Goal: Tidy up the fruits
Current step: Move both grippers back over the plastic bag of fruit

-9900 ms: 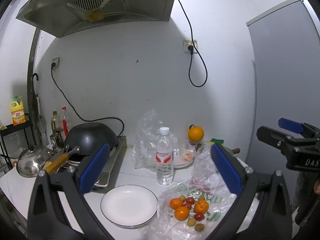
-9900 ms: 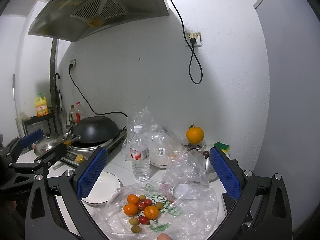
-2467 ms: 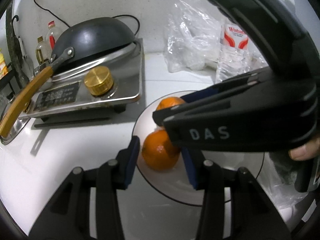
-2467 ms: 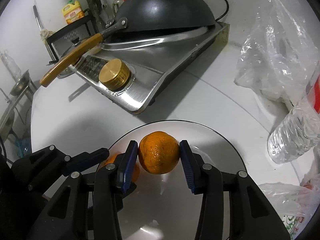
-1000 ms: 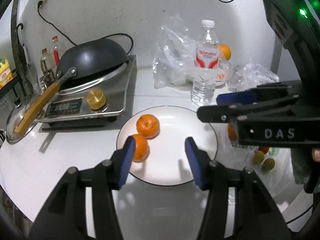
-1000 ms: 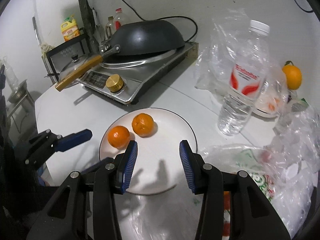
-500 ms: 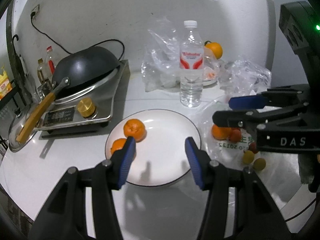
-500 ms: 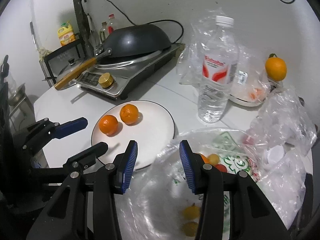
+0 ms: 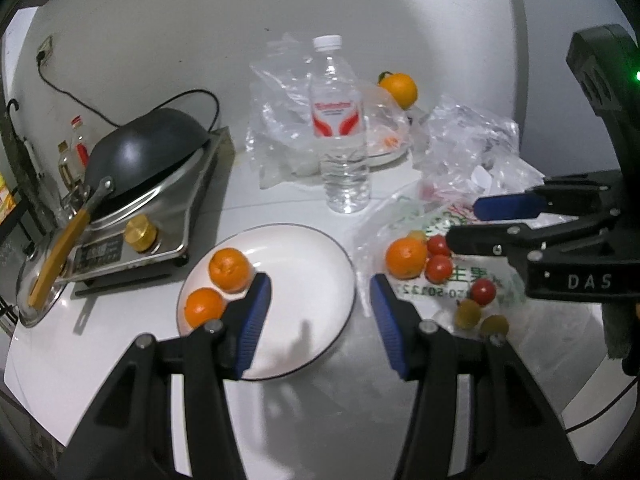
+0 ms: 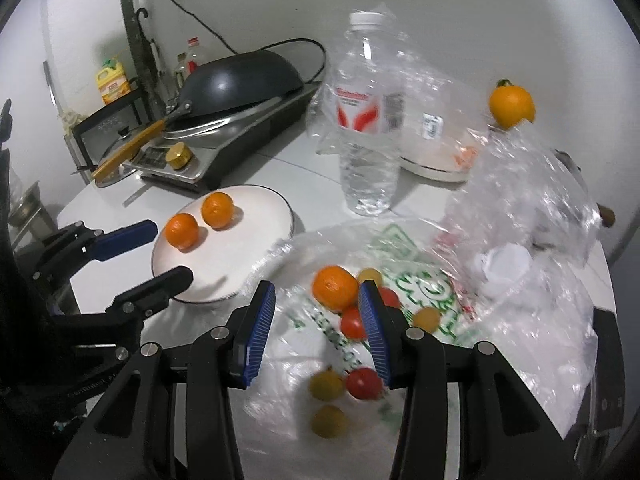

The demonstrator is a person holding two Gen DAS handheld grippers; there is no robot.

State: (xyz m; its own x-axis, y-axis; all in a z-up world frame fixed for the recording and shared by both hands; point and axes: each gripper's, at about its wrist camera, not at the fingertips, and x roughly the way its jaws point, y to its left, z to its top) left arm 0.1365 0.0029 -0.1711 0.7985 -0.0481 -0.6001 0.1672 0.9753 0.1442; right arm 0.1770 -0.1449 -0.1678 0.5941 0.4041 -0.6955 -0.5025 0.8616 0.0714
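Right wrist view shows the right gripper [image 10: 316,300] over the plastic bag [image 10: 400,304], fingers wide and empty. A loose mandarin [image 10: 335,288] lies on the bag between the fingertips, close against the right finger [image 10: 370,316], with red cherry tomatoes [image 10: 354,322] and yellow ones just behind. The left gripper [image 9: 318,298] hangs over the white plate [image 9: 312,252], fingers wide and empty; two mandarins [image 9: 229,269] sit touching on the plate's left part, just left of its left finger [image 9: 256,312].

Two oranges [image 9: 218,284] on plate [image 9: 320,248]
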